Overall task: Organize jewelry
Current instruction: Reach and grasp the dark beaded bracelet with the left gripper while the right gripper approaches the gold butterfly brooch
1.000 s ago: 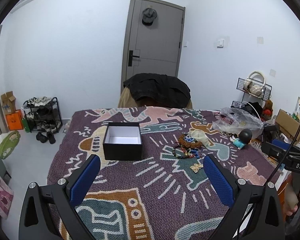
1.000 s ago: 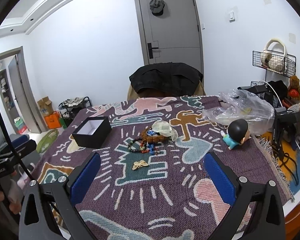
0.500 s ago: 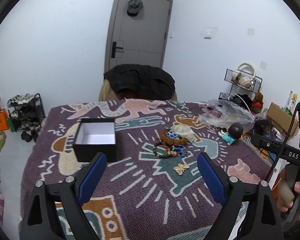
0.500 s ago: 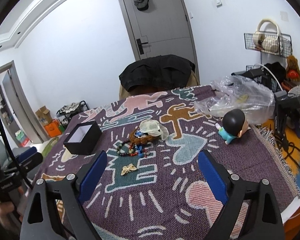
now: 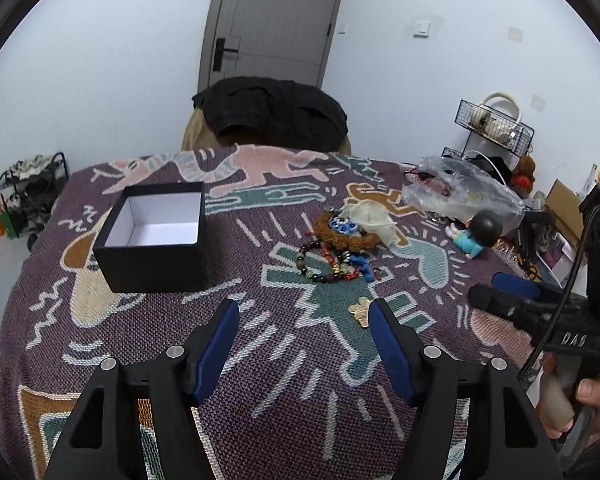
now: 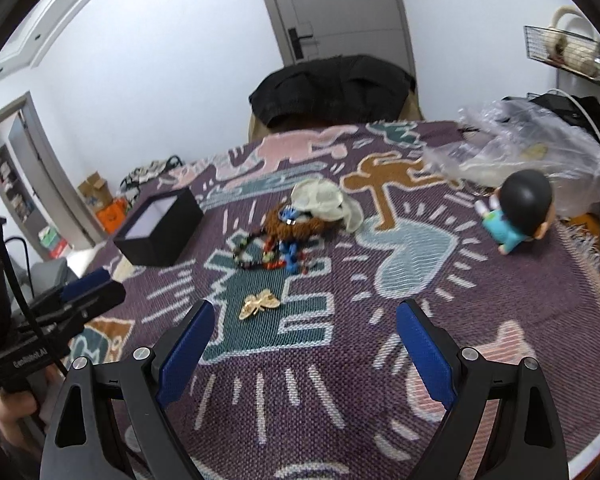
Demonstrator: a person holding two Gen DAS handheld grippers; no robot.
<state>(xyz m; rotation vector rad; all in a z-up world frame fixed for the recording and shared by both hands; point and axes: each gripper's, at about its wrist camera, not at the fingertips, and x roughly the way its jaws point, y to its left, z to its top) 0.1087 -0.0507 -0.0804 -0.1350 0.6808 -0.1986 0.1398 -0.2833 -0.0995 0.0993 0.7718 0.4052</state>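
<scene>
Only right wrist shows gold brooch [image 6: 259, 303] unobstructed.

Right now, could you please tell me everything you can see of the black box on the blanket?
The black box is a square, lidless container, apparently matte cardboard, black outside and white inside. It stands upright and open, with nothing visible in it, on the patterned blanket, left of the jewelry pile and apart from it. Nothing else touches it.

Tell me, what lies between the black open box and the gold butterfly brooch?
Only bare patterned purple blanket lies between the black open box and the gold butterfly brooch, as the left wrist view shows.
</scene>
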